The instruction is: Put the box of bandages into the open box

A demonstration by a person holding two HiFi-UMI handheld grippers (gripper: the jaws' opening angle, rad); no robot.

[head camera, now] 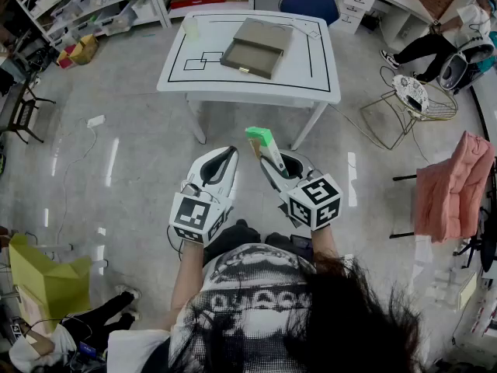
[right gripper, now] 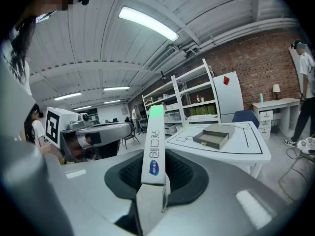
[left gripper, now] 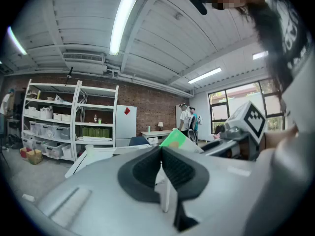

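within right claw, bandage box lengthwise, green end forward

The open box lies on the table, midway between its left and right edges and nearer the far edge, with a small container at the far left corner (a chair stands behind the far right corner, a wire stool off the right edge). Before the near edge and well apart from it, the left gripper sits just beside the right gripper, on its left. The box of bandages stands between the right gripper's jaws, its free end toward the table.
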